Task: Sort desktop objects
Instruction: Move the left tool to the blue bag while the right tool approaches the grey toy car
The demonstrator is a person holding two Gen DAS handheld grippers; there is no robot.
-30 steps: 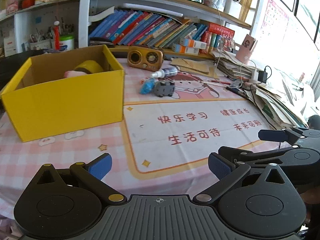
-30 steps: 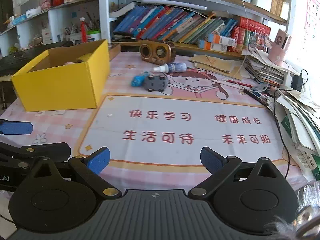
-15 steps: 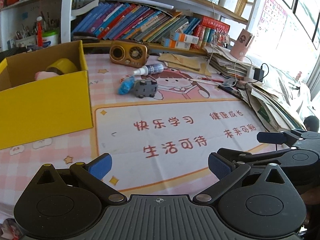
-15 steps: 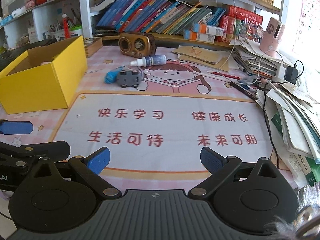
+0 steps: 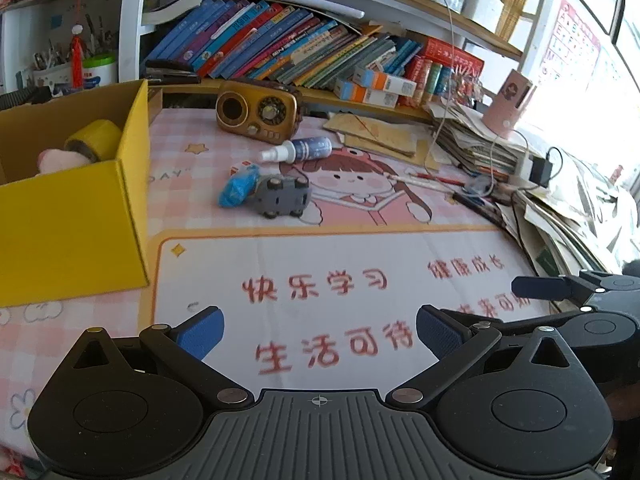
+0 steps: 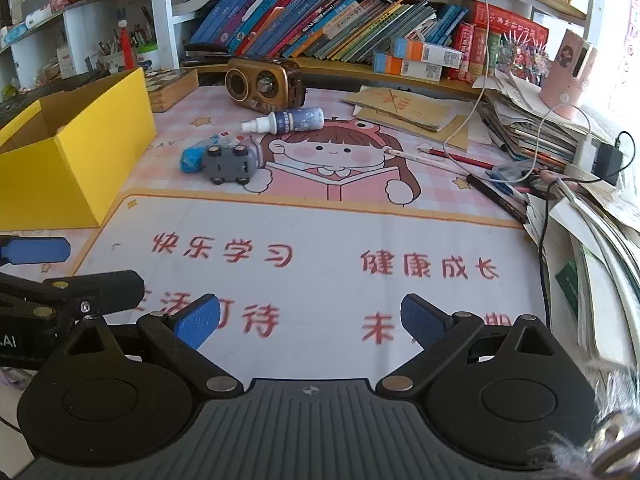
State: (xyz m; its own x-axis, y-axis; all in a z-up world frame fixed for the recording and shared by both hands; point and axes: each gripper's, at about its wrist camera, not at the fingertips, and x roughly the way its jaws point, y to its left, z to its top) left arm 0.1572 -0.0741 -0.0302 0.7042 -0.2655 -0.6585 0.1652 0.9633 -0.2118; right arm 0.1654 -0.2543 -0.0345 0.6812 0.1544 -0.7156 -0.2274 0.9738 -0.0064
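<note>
My left gripper (image 5: 318, 330): jaws spread wide, nothing between them, held low over the near part of the bench mat (image 5: 360, 264). My right gripper (image 6: 310, 320): likewise wide apart and empty, over the same printed mat, just beside the left one; each shows at the edge of the other's view.

Yellow box (image 5: 72, 208): open-topped, on the left side of the bench. Inside it I count a roll of yellow tape (image 5: 94, 140) and a pink item (image 5: 60, 159) I cannot identify, the two touching.

Toy car (image 5: 282, 197): grey, lying wheels-up on the mat, well ahead of both grippers and to the right of the box.

Blue packet (image 5: 238, 188): crumpled, touching the car's left end.

Spray bottle (image 5: 298, 149): lying on its side just behind the car, white nozzle pointing left.

Radio (image 5: 256, 110): brown, retro style, upright at the back of the bench behind the bottle.

Pencil (image 6: 456, 157): red, lying on the right part of the mat, near a tangle of cables.

Paper stacks (image 6: 524, 120): piled along the right edge, with a pink cup (image 6: 568, 76) standing on top.

Books (image 5: 304, 52): a leaning row on the shelf behind the radio.
</note>
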